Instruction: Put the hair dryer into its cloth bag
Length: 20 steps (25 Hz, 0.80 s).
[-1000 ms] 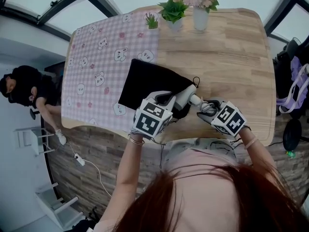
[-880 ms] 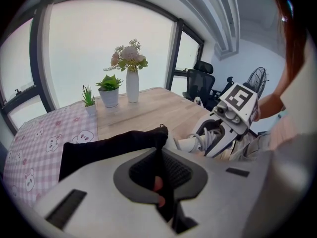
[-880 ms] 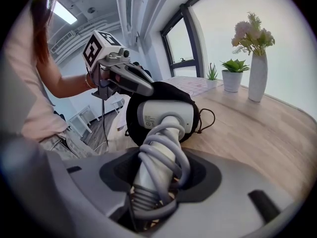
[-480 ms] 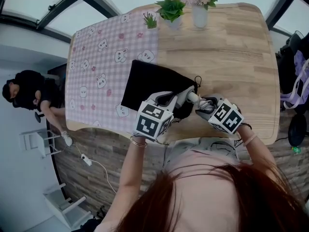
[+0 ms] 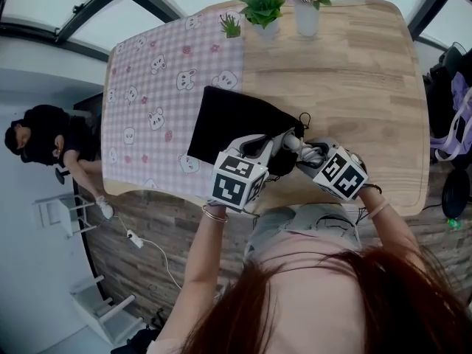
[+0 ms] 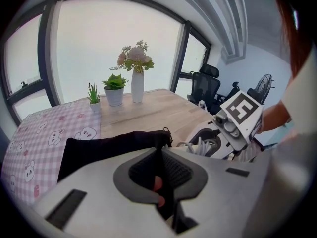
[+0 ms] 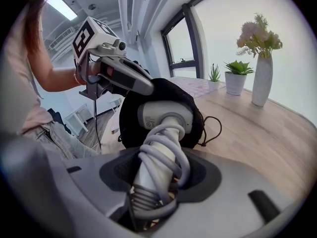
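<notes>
A black cloth bag (image 5: 232, 124) lies on the wooden table (image 5: 354, 80), its mouth toward me. My left gripper (image 5: 259, 150) is shut on the bag's upper rim (image 6: 148, 140) and lifts the mouth open. The right gripper (image 5: 310, 155) is shut on the handle of the grey-white hair dryer (image 7: 163, 117), which has its cord (image 7: 166, 155) wound round it. The dryer's head sits inside the bag's mouth (image 7: 190, 100), black cloth around it. In the right gripper view the left gripper (image 7: 130, 79) holds the cloth just above the dryer.
A pink checked cloth (image 5: 151, 87) covers the table's left part, under half the bag. A white vase of flowers (image 5: 307, 13) and two small potted plants (image 5: 264, 17) stand at the far edge. A person (image 5: 44, 135) sits left of the table. The near table edge lies right below both grippers.
The right gripper with the dryer has crept slightly toward the bag's mouth, so less of the dryer shows. The left gripper keeps its hold in place.
</notes>
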Motion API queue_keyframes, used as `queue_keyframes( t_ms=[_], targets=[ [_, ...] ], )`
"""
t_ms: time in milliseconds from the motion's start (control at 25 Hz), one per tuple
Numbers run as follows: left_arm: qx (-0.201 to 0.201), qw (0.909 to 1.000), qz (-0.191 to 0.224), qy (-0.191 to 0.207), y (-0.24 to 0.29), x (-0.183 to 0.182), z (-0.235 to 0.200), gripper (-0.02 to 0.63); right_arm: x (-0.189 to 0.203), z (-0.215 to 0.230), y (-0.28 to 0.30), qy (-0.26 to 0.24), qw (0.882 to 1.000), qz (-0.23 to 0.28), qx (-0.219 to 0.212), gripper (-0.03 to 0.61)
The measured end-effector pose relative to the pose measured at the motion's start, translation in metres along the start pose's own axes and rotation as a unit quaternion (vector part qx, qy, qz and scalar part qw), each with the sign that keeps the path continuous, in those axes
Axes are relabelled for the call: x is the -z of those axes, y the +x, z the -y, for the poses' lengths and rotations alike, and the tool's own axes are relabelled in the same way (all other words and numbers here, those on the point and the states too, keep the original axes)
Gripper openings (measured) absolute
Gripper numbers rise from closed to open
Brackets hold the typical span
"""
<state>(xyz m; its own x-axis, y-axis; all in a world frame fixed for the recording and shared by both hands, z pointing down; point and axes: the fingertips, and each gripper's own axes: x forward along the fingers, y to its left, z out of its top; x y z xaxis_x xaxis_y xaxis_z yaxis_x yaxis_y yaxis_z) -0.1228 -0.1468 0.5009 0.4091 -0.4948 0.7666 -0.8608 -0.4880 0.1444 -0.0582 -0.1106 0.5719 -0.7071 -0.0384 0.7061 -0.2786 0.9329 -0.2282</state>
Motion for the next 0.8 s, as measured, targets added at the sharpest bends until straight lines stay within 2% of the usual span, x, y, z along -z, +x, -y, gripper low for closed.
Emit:
queue_keyframes(
  t_ms=[480, 800],
  targets=[
    [0.021, 0.9994, 0.020, -0.018, -0.007, -0.004, -0.005, 0.029, -0.019, -0.004, 0.016, -0.001, 1.000, -0.011, 0.022, 0.216],
    [0.036, 0.9991, 0.018, -0.010, -0.006, -0.003, -0.005, 0.029, -0.029, -0.005, 0.028, -0.005, 0.999, -0.018, 0.029, 0.216]
  ],
)
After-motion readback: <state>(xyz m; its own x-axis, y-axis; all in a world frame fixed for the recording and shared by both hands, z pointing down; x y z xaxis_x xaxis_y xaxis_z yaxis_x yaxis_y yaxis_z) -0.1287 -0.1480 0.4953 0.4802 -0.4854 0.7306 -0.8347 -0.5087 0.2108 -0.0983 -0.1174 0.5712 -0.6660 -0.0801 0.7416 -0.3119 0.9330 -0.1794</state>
